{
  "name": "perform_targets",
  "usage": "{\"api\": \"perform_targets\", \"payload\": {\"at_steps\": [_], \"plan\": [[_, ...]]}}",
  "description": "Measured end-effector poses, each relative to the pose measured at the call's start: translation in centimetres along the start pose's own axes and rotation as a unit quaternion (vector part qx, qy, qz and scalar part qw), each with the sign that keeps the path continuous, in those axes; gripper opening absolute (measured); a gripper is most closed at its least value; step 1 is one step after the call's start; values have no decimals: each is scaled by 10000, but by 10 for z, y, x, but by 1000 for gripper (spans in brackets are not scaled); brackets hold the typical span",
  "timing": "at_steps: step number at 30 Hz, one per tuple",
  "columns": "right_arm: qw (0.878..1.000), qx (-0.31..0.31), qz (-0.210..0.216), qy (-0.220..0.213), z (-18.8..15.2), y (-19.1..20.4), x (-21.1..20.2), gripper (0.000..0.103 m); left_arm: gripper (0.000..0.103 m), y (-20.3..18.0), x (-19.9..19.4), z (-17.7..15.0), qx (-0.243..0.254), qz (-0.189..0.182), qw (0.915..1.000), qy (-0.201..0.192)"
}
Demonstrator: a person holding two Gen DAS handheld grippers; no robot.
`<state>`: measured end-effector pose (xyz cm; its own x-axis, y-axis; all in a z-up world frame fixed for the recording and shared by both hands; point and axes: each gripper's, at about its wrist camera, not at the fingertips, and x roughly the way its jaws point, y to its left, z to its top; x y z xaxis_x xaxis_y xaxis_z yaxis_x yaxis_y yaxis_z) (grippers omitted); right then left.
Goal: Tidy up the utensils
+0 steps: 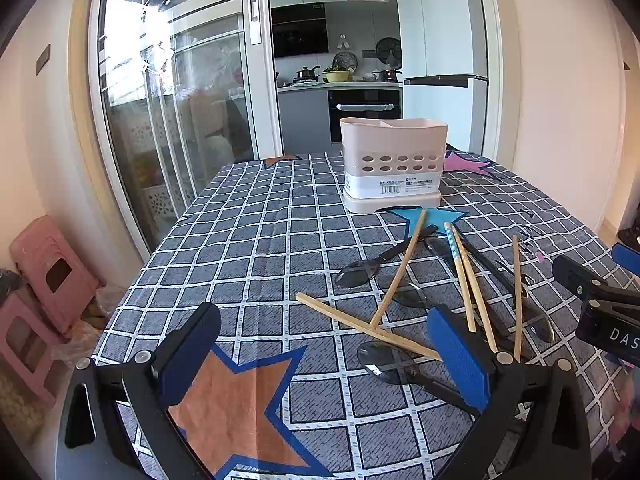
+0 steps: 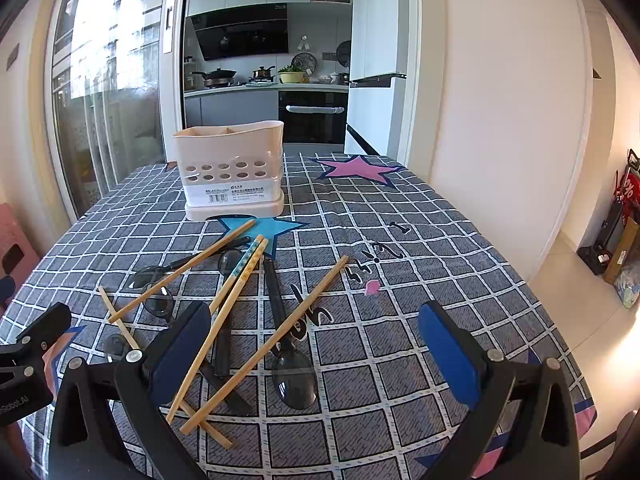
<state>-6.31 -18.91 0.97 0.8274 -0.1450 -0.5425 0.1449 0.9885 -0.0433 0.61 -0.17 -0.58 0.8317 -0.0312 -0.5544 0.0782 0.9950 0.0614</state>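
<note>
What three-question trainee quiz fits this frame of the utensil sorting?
1. True or false: the utensil holder already contains chopsticks.
2. Which star lies directly in front of the holder: A orange, B light blue, C pink?
3. What state are the left claw and right claw in?

Key: 1 false, the chopsticks and dark spoons lie on the tablecloth. 2 B, the light blue star. 3 Both open, holding nothing.

Wooden chopsticks (image 2: 224,264) and dark spoons (image 2: 294,376) lie scattered before the upright beige holder (image 2: 230,168)
</note>
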Motion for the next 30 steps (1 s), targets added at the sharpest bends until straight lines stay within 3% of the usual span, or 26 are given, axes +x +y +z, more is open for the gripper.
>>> {"api": "perform_targets", "payload": {"at_steps": [30], "plan": [[10000, -10, 58, 35, 0, 3, 1, 103, 103, 5, 4, -2, -56, 31, 10000, 17]]}}
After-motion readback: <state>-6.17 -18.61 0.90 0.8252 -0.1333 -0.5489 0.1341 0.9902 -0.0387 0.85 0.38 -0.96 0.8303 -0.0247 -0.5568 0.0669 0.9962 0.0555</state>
